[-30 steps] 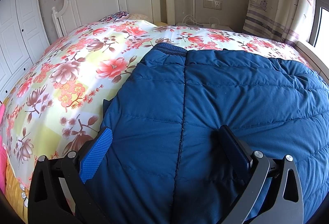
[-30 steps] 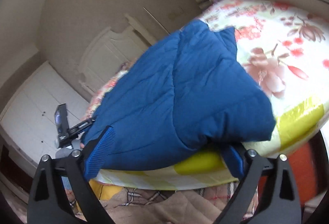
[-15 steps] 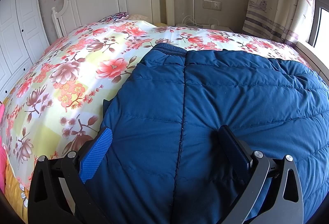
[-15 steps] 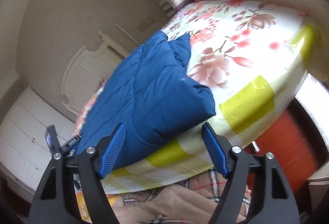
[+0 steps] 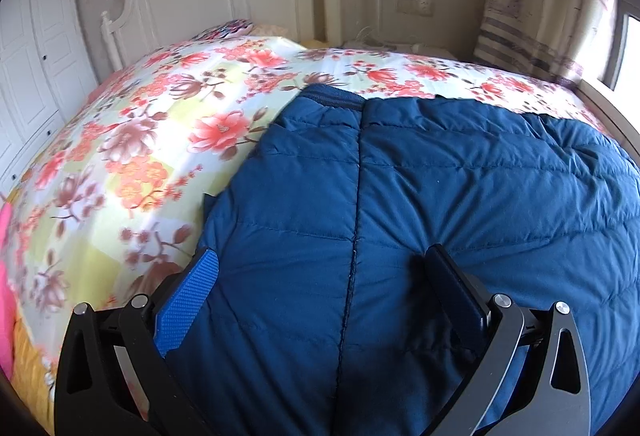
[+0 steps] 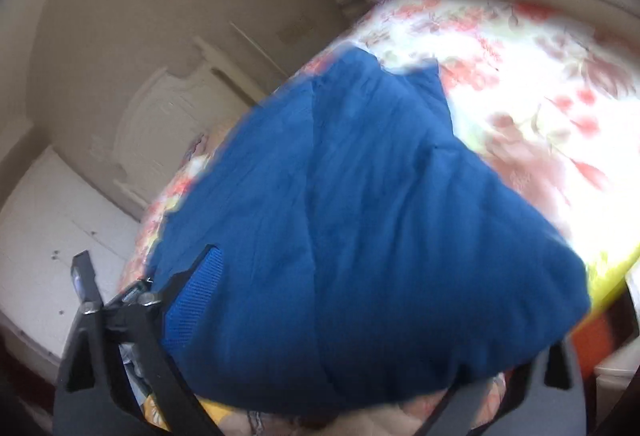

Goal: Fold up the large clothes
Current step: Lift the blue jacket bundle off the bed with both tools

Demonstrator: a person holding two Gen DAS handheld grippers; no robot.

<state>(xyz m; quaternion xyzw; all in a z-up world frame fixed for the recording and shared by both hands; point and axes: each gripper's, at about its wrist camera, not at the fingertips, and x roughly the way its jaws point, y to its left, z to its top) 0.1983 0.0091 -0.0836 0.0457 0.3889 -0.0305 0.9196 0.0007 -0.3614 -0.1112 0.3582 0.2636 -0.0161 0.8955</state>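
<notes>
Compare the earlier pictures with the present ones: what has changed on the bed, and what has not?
The right hand-held gripper has moved back in on the blue padded jacket; its jaws are closing with the jacket's edge between them. The left hand-held gripper has kept still, jaws astride the jacket, which lies unmoved on the floral bedspread.

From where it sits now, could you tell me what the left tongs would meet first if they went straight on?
The blue padded jacket: it already lies between the left tongs, filling the view ahead. The floral bedcover lies beyond, off to the side.
</notes>
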